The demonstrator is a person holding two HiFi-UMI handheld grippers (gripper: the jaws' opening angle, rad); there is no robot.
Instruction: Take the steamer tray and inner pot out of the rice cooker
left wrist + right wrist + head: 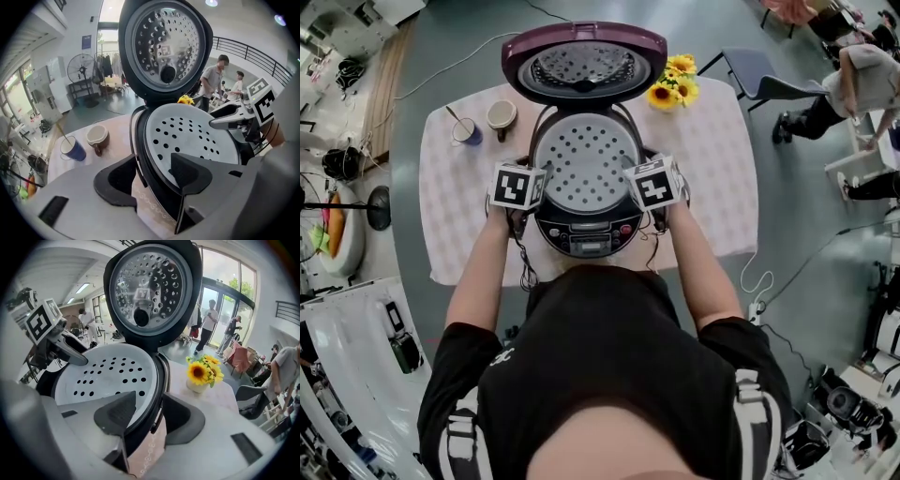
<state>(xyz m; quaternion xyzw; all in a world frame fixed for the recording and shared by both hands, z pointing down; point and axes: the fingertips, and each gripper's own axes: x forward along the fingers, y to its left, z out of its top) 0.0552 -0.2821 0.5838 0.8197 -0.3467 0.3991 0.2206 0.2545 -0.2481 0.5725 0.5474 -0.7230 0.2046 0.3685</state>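
The rice cooker (pixel 586 236) stands open on the table, its lid (pixel 584 61) tipped back. A grey perforated steamer tray (pixel 586 159) (pixel 192 136) (pixel 108 373) lies in its mouth and hides the inner pot. My left gripper (pixel 525 187) (pixel 152 173) straddles the cooker's left rim, one jaw over the tray's edge, the other outside the body. At the right rim my right gripper (pixel 656 183) (pixel 150 413) stands the same way. Both are open, with a slight gap still showing beside the rim.
A blue cup (pixel 467 129) (pixel 72 147) with a stick and a brown mug (pixel 501 115) (pixel 97 137) stand at the back left of the checked table (pixel 712 169). Sunflowers (pixel 673 84) (pixel 204 373) sit at the back right. A chair (pixel 759 75) and people are beyond.
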